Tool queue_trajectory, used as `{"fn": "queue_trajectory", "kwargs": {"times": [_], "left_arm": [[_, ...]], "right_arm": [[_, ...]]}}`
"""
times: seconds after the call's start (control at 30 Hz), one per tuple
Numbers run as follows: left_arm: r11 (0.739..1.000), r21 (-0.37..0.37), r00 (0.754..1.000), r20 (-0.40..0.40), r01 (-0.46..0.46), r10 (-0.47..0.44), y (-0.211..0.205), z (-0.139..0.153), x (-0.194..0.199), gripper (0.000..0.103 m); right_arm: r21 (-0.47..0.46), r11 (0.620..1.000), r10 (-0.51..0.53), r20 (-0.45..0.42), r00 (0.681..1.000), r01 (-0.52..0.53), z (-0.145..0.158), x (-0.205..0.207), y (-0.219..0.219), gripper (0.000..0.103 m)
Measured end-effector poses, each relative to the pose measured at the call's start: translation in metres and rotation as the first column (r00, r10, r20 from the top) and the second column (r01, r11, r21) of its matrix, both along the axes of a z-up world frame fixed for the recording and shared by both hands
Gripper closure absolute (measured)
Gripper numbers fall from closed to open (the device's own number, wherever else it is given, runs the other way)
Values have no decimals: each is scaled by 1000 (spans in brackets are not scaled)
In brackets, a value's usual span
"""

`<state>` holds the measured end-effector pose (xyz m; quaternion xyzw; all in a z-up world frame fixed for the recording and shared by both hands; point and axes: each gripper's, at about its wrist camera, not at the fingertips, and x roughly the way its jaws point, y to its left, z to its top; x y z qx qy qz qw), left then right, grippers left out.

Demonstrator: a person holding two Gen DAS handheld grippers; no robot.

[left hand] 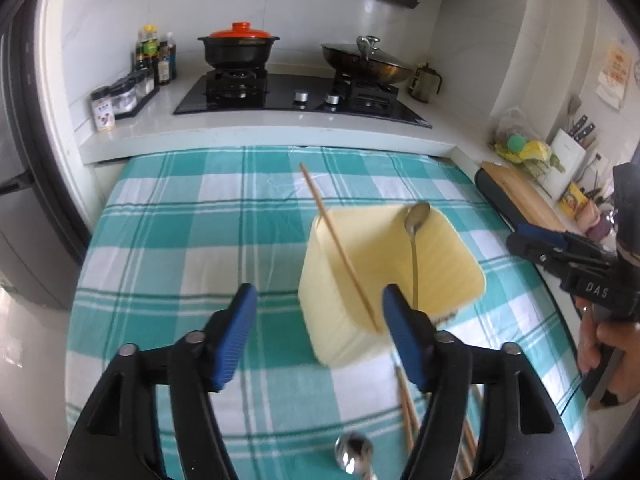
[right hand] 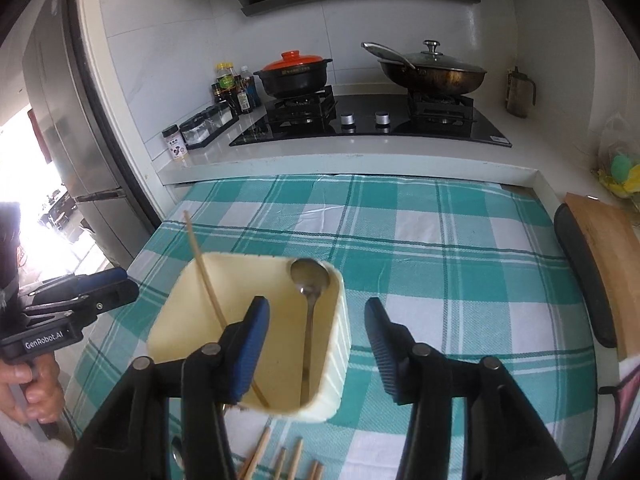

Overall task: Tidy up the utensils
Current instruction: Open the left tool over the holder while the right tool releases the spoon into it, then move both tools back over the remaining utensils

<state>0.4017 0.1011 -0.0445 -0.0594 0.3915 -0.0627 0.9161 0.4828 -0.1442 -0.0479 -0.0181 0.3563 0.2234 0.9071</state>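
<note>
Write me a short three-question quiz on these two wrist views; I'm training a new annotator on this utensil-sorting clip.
1. True or false: the pale yellow square plastic holder holds one thin wooden chopstick and one long metal spoon.
2. Multiple choice: the loose wooden chopsticks still on the teal-and-white checked cloth lie (A) beyond the holder, towards the stove, (B) on the near side of the holder, by the grippers, (C) on the wooden cutting board.
3. Fill in: the left gripper and the right gripper both have ____ jaws, with nothing gripped.

Key: 1 true; 2 B; 3 open.
</note>
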Motion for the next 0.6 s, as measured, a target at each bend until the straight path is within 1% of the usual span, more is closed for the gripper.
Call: {"fn": "queue_trajectory", "kwargs": {"times": [0.03,0.1,0.2,0.27,0.33,0.37,0.4,0.43,0.47,0.53,0.6], "left_arm": [[1000,19,1000,0,1,-1,3,-4,-20,28],[999,49,1000,-12,-21,22,8,-20,-62,25],[997,28,996,-49,-75,76,17,-56,-116,24],[990,-4,986,-87,-142,141,20,-81,-144,24],[983,-45,978,-114,-179,173,15,-99,-167,24],[980,-54,977,-114,-190,183,11,-104,-175,24],[980,-55,977,-106,-192,186,4,-107,-181,24],[981,-54,979,-95,-187,181,-2,-110,-184,24],[982,-49,980,-87,-181,177,-8,-113,-185,24],[983,-25,980,-89,-182,179,-17,-120,-183,24],[980,-1,976,-80,-201,201,-22,-126,-183,24]], "right_arm": [[-17,1000,5,18,1000,-5,-2,-20,-8,44],[-61,998,12,46,999,-9,-14,-59,-24,44],[-120,992,-33,63,997,40,-52,-114,-51,44],[-116,989,-88,18,996,89,-85,-145,-69,44],[-90,984,-155,-35,987,152,-113,-172,-87,44],[-75,980,-189,-48,981,185,-123,-185,-95,44],[-66,975,-215,-45,976,211,-131,-196,-101,44],[-78,969,-235,-28,971,233,-137,-205,-103,44],[-93,965,-248,-19,968,246,-142,-212,-104,44],[-91,965,-251,-20,968,248,-151,-217,-107,44],[-102,960,-262,-10,965,260,-155,-220,-108,44]]}}
